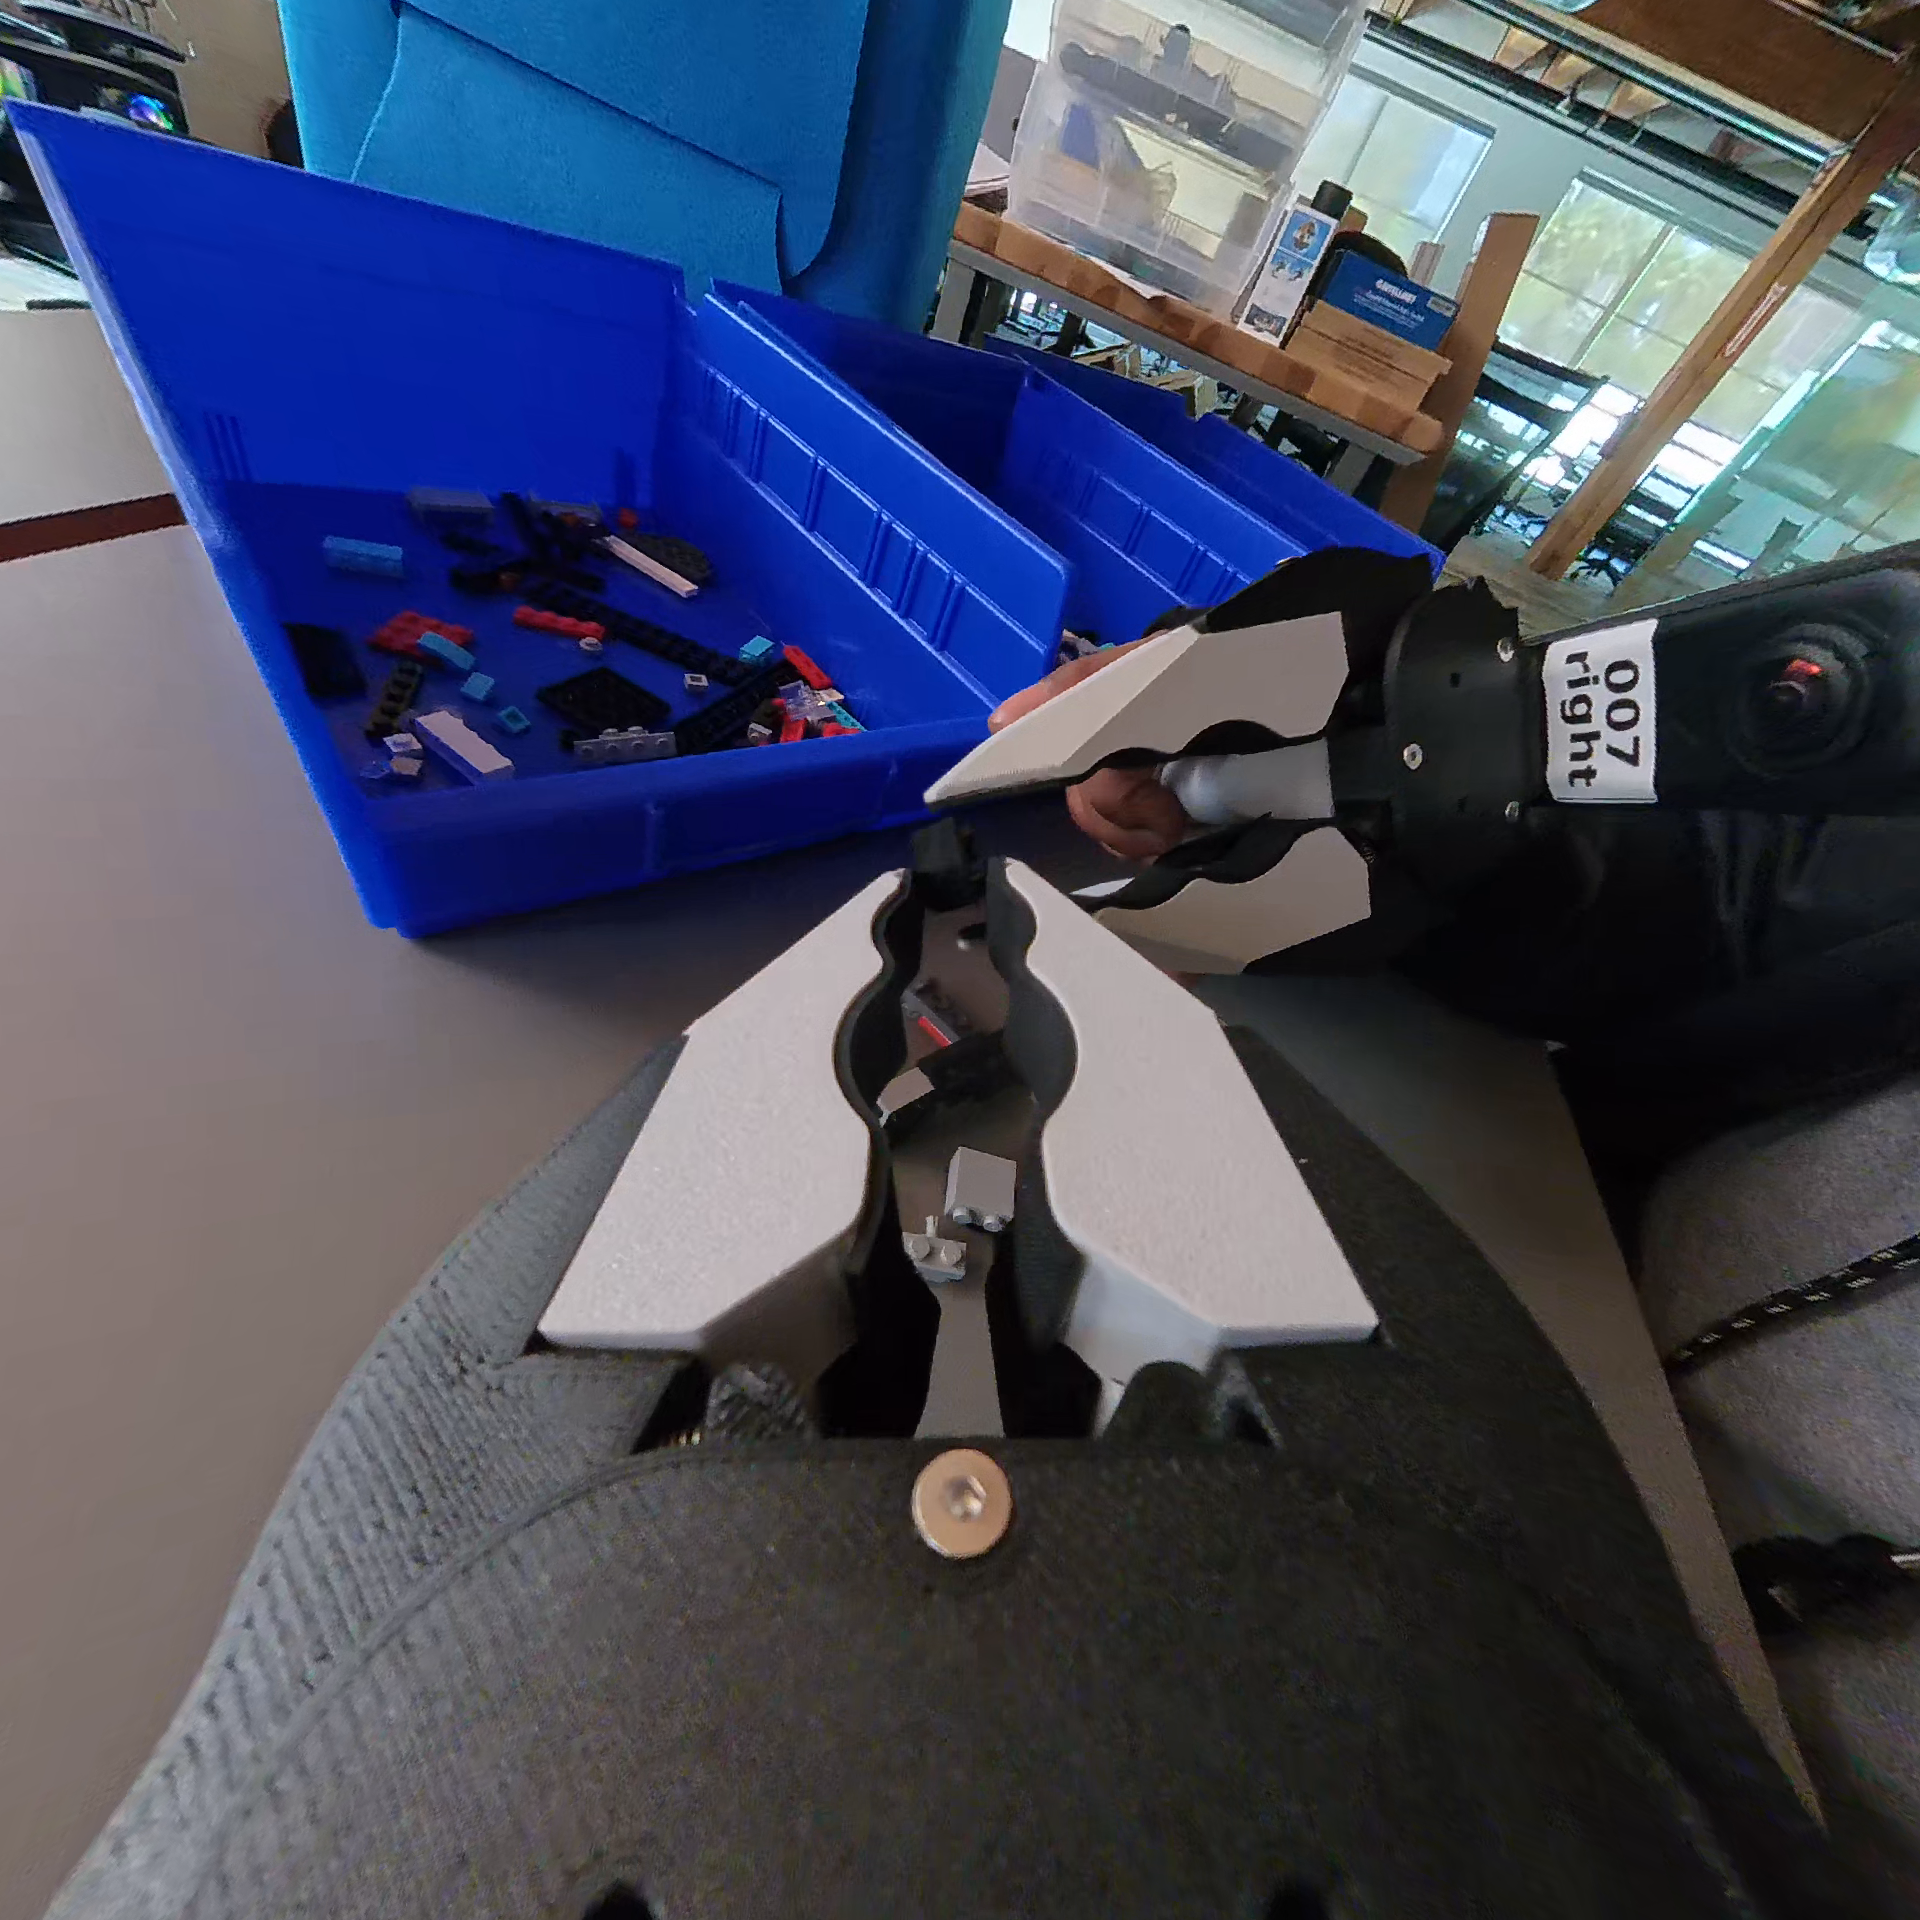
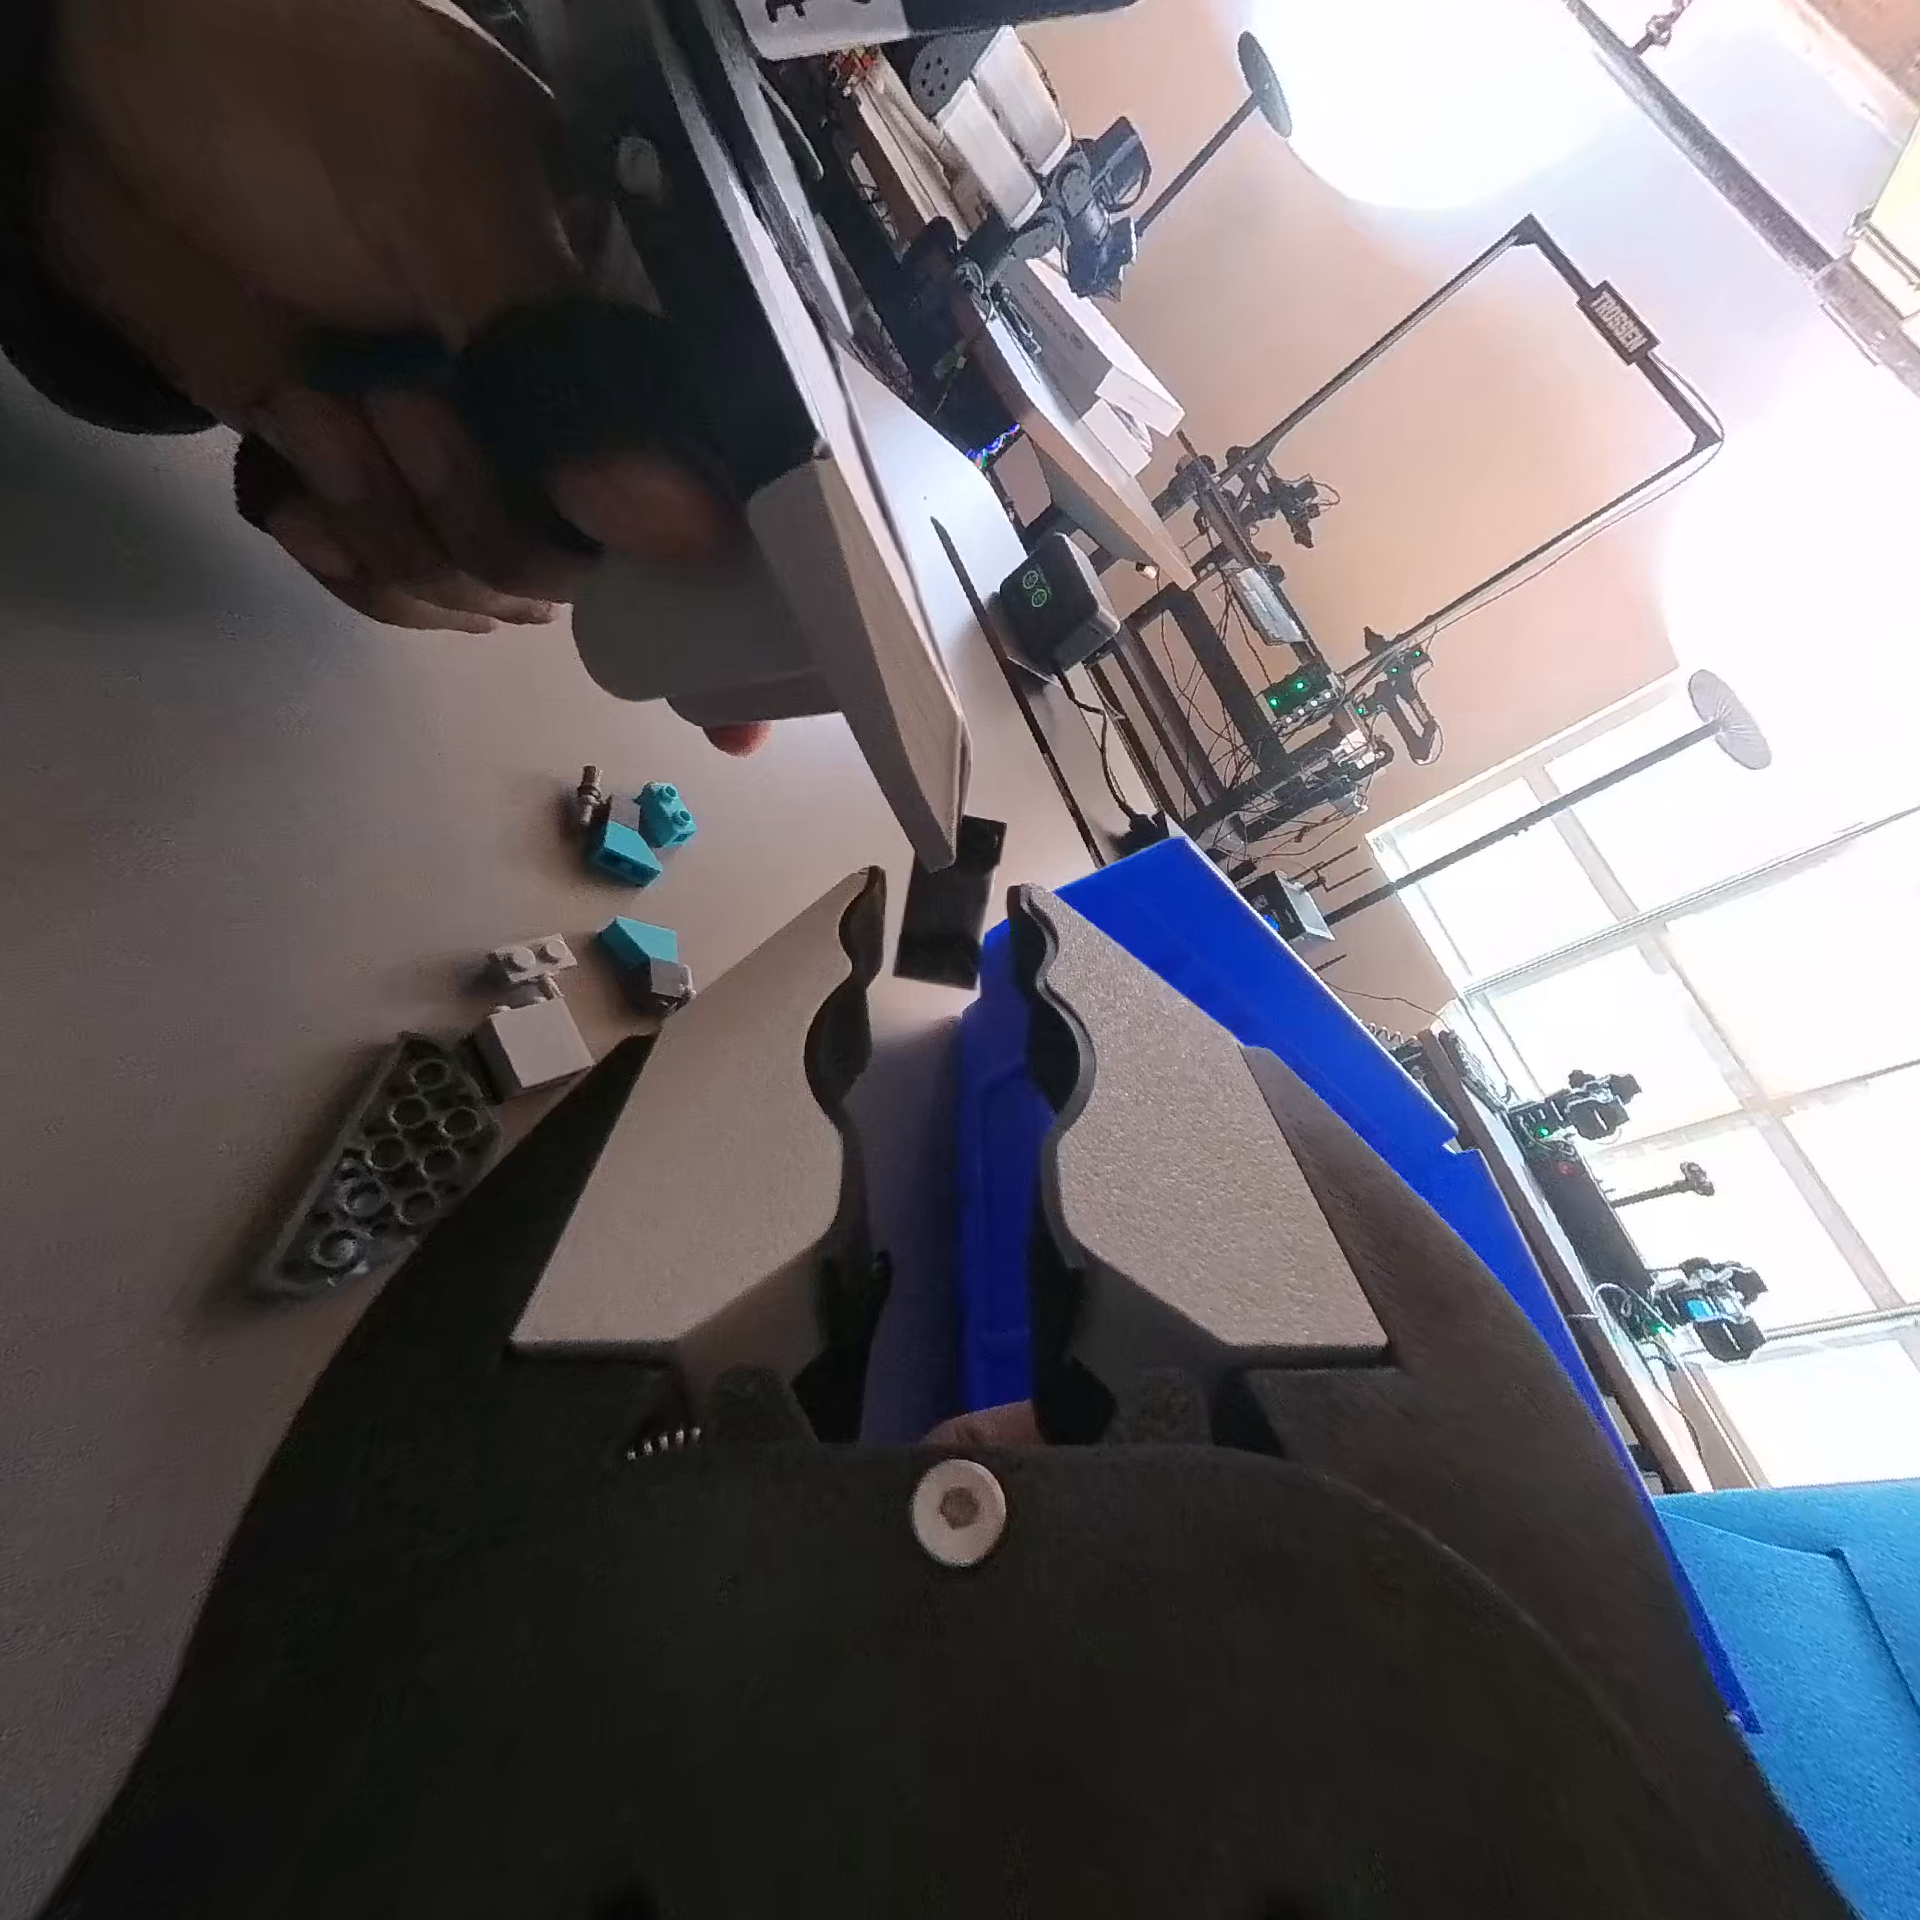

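Note:
My left gripper (image 1: 951,878) is shut on a small black brick (image 1: 940,844) and holds it above the grey table (image 1: 208,935). My right gripper (image 1: 1006,850) comes in from the right, open, with its jaws on either side of that brick. In the right wrist view the black brick (image 2: 940,920) hangs between the right gripper's (image 2: 945,891) spread tips, small gaps showing at both sides. The left gripper (image 2: 951,847) reaches down to it from the upper left. Loose teal bricks (image 2: 623,842), grey bricks (image 2: 530,1049) and a dark grey wedge plate (image 2: 384,1153) lie on the table.
A blue bin (image 1: 623,831) holding several small bricks stands just beyond the grippers, with a second blue bin (image 1: 1143,499) behind it. The bin's wall (image 2: 1143,987) is close to the right gripper. A teal chair (image 1: 623,125) and a wooden bench with a clear box (image 1: 1174,135) stand farther back. Left and right tips are no more than a few centimetres apart.

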Demonstrator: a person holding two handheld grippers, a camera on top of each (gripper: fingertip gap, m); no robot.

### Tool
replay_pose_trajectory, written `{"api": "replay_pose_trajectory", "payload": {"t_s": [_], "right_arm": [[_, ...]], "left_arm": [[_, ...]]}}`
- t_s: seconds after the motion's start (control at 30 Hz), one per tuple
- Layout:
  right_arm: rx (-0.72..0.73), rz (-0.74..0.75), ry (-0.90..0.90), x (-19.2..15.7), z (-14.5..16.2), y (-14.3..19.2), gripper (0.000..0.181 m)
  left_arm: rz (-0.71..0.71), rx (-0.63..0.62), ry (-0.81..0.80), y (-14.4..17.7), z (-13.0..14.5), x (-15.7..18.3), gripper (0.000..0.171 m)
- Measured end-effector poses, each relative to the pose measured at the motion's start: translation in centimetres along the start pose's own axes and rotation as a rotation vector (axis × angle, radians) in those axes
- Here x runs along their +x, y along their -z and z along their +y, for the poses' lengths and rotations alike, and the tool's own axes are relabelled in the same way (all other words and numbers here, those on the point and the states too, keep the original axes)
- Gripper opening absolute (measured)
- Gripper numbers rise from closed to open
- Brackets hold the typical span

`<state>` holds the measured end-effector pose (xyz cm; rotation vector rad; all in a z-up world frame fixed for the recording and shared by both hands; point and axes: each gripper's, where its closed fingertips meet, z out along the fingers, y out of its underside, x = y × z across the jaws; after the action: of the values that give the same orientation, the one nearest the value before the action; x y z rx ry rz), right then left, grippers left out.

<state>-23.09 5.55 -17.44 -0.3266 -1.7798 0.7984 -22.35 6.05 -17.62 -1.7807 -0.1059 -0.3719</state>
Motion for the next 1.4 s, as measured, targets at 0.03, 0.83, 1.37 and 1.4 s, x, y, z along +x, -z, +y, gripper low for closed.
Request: {"api": "replay_pose_trajectory", "payload": {"t_s": [0.03, 0.83, 1.37, 1.4], "right_arm": [[-0.004, -0.003, 0.001, -0.1, 0.0, -0.1, 0.024], [0.156, -0.317, -0.641, -0.4, -1.7, 0.7, 0.017], [0.119, -0.124, -0.366, 0.4, -1.5, 0.1, 0.016], [0.127, -0.115, -0.361, 0.5, -1.7, 0.1, 0.016]], "left_arm": [[0.002, 0.000, -0.006, 0.0, 0.0, 0.1, 0.012], [0.200, 0.018, 0.010, 0.9, -0.2, 1.5, 0.011], [0.265, 0.123, 0.207, 1.9, -1.8, 0.5, 0.037], [0.253, 0.126, 0.195, 2.0, -1.8, 0.4, 0.041]]}}
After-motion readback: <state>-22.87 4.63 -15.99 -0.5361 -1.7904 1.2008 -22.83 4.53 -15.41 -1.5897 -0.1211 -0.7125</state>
